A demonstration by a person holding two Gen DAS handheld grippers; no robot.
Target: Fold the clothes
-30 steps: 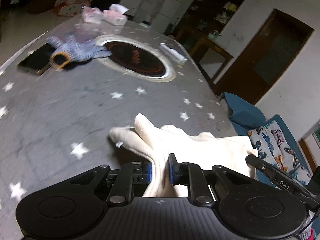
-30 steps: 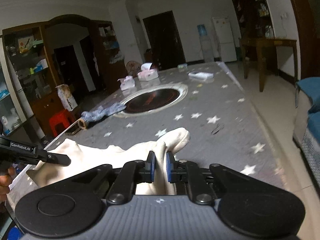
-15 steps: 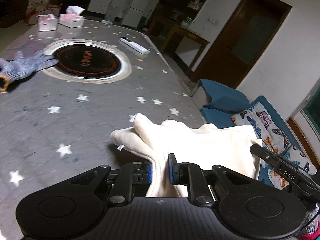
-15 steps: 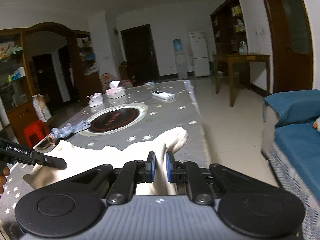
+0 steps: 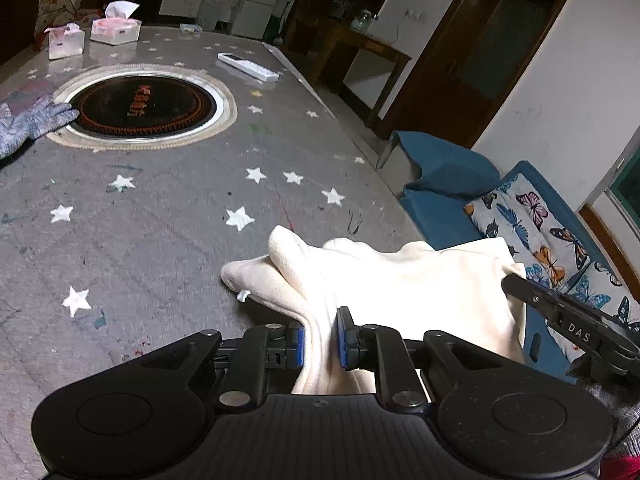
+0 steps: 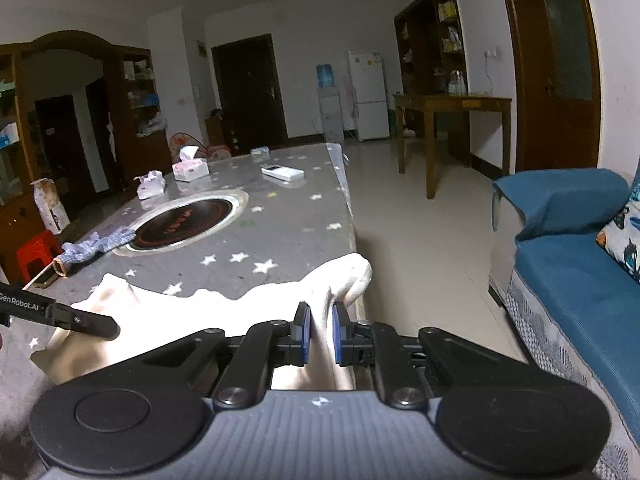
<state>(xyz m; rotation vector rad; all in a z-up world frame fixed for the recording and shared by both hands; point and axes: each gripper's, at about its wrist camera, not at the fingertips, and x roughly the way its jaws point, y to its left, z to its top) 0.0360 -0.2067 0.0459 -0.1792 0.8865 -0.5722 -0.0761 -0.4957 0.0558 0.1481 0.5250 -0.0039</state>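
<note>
A cream garment (image 5: pixel 404 280) is stretched between both grippers at the near right end of the grey star-patterned table (image 5: pixel 160 232). My left gripper (image 5: pixel 321 338) is shut on one bunched edge of it. My right gripper (image 6: pixel 320 334) is shut on the other edge of the cream garment (image 6: pixel 224 312), which hangs just past the table's right edge. The right gripper's finger (image 5: pixel 560 316) shows at the far right of the left wrist view. In the right wrist view, the left gripper's finger (image 6: pixel 72 318) crosses the cloth at the left.
A round inset burner (image 5: pixel 144 106) sits mid-table, with a blue-grey knitted glove (image 5: pixel 28 122) beside it. Two tissue boxes (image 5: pixel 116 30) and a white remote (image 5: pixel 248 67) lie at the far end. A blue sofa (image 6: pixel 580 280) stands right of the table, a wooden side table (image 6: pixel 452 120) beyond.
Both grippers have swung to the right with the garment still held; the burner and glove have slid left in the views, and the sofa and floor have come into sight.
</note>
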